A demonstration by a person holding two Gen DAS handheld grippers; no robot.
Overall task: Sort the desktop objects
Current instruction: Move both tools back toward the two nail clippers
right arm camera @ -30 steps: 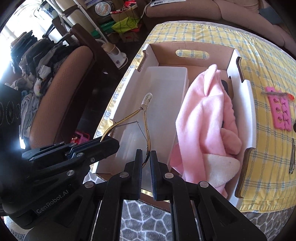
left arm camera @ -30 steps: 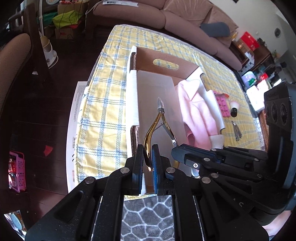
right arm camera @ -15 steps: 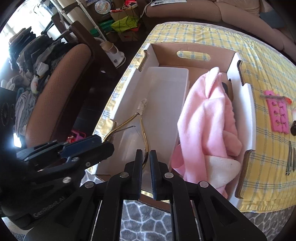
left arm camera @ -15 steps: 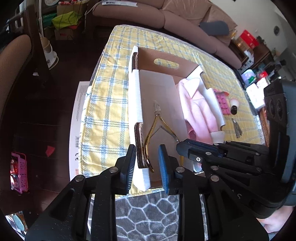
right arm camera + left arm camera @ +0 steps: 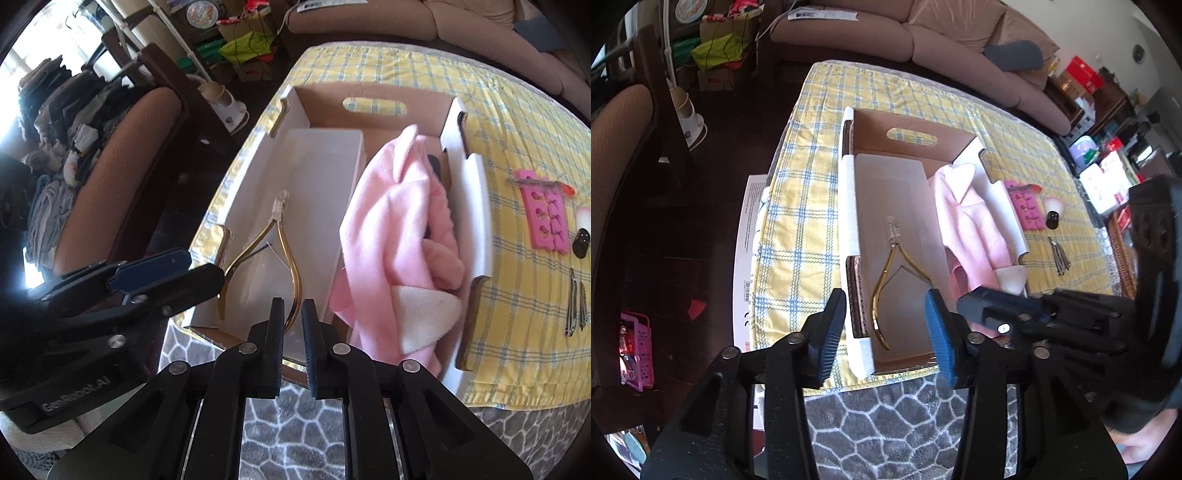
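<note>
— Where are the gold nippers lying?

— In the white tray inside the box, pointing away from both tools. The left gripper has just been opening, nothing between. The right gripper is nearer, narrowly pinching one handle.

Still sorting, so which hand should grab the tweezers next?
Probably right: the tweezers lie on the cloth right of the box, on the right gripper's side, though it must first release the nipper.
</note>
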